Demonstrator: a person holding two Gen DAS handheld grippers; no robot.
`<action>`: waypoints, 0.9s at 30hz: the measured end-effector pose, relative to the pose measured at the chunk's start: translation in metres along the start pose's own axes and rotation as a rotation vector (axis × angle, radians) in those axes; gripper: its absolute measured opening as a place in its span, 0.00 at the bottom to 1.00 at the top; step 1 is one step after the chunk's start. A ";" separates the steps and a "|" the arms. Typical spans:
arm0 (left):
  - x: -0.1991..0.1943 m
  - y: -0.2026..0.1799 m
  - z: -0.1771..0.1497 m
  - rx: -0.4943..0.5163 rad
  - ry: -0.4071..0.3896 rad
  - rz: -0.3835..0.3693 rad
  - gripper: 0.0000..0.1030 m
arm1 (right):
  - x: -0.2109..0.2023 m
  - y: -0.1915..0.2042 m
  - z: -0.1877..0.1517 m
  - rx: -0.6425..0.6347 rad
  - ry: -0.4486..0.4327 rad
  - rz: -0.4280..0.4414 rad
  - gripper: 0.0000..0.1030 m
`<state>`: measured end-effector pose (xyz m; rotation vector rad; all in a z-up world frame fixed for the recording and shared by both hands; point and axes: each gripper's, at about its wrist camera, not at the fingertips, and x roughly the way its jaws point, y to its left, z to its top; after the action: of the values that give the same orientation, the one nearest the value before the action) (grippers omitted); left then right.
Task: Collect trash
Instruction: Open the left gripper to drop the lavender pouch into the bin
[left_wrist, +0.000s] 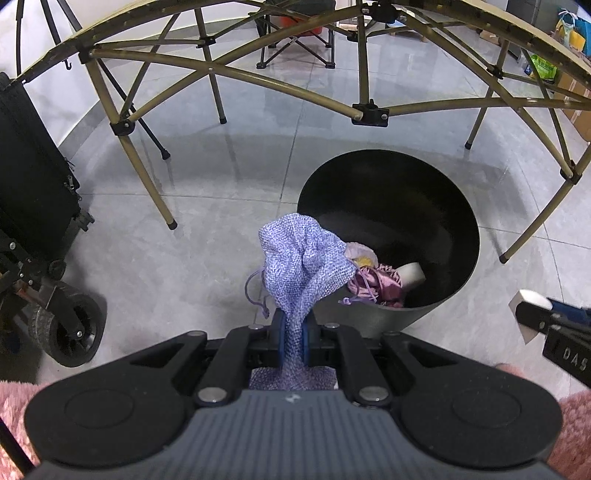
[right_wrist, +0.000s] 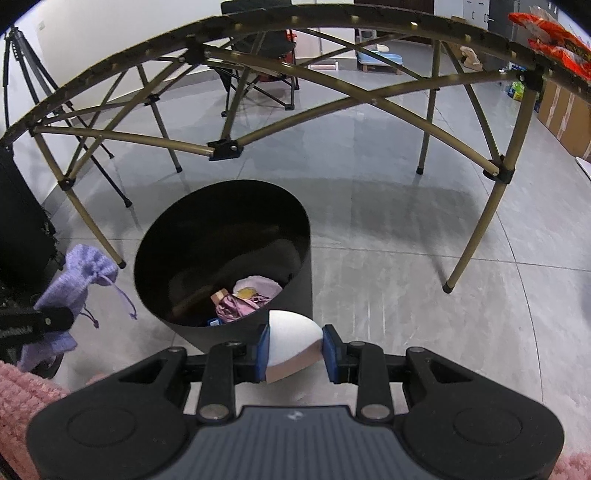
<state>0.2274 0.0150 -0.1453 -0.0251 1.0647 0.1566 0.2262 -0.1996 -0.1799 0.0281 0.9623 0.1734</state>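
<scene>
My left gripper (left_wrist: 294, 341) is shut on a purple knitted drawstring pouch (left_wrist: 303, 262), held above the floor just left of the black round trash bin (left_wrist: 461, 266). The pouch (right_wrist: 74, 280) also shows in the right wrist view at the left. My right gripper (right_wrist: 294, 350) is shut on a white and tan tape roll (right_wrist: 291, 341), held just in front of the bin's near rim (right_wrist: 236, 332). Inside the bin lie a pink satin pouch (right_wrist: 240, 306), a pale cloth piece and other small trash. The right gripper with the roll (left_wrist: 530, 314) shows at the right in the left wrist view.
A folding table frame with tan legs (left_wrist: 147, 177) arches over the bin. A black case on a wheeled cart (left_wrist: 66, 332) stands at the left. A folding chair (right_wrist: 258, 66) and cardboard boxes (right_wrist: 565, 118) stand beyond. A red snack bag (right_wrist: 554, 40) lies on the table edge.
</scene>
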 end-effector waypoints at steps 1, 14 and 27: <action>0.001 -0.002 0.003 0.000 0.001 -0.002 0.09 | 0.002 -0.002 0.001 0.004 0.002 -0.003 0.28; 0.026 -0.050 0.050 0.049 0.011 -0.051 0.09 | 0.020 -0.033 0.015 0.085 -0.029 -0.051 0.28; 0.063 -0.098 0.079 0.099 0.051 -0.070 0.09 | 0.035 -0.076 0.021 0.151 -0.049 -0.108 0.28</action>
<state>0.3397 -0.0670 -0.1668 0.0230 1.1203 0.0404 0.2731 -0.2677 -0.2044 0.1186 0.9244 -0.0002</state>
